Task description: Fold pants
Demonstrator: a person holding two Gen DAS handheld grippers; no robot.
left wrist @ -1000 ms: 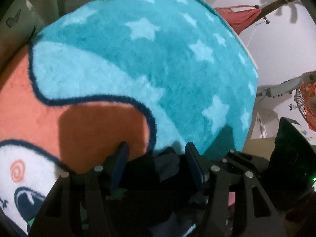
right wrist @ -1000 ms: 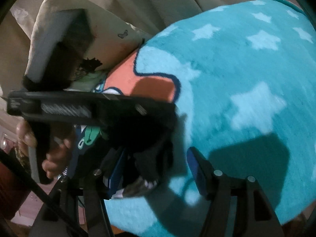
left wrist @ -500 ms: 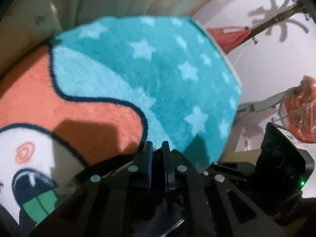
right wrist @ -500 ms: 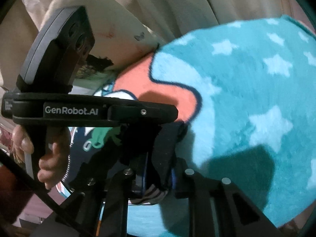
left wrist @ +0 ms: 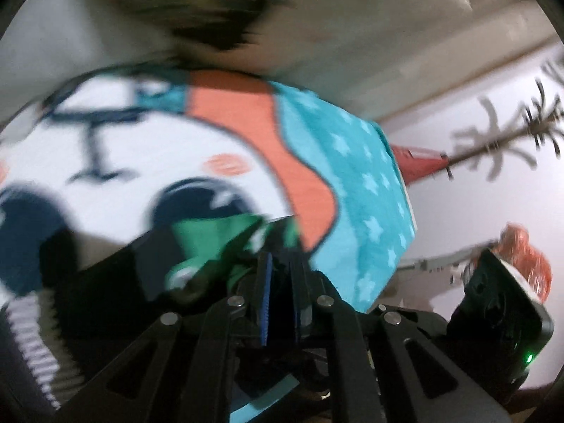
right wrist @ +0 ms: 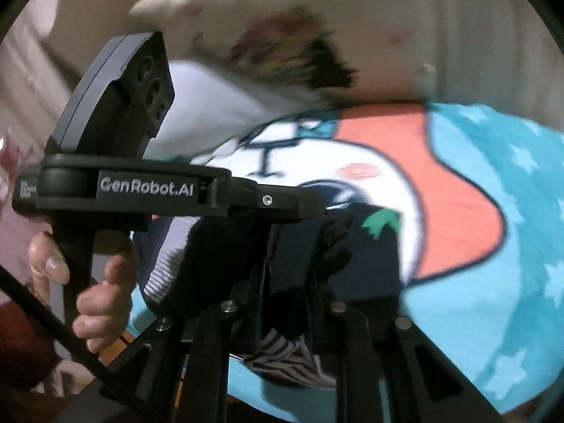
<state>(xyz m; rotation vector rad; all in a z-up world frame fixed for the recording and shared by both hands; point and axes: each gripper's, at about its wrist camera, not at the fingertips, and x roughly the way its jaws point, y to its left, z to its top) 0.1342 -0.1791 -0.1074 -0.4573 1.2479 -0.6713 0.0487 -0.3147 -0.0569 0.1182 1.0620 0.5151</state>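
The pants are dark navy with a grey-and-white striped band and green patches. My right gripper is shut on a fold of them, with the striped band hanging below its fingers. My left gripper is shut on dark fabric of the pants too; the view is blurred. In the right wrist view the left gripper's body sits just left of and above my right gripper, close beside it. Both hold the pants above a plush blanket.
The blanket is teal with white stars, with an orange band and a white cartoon face. A cream pillow lies at the far side. A white wall, a red cloth and an orange fan are to the right.
Both grippers closed on the pants and lifted them. The views swung toward the white cartoon face and the pillow; the left view is now motion-blurred.
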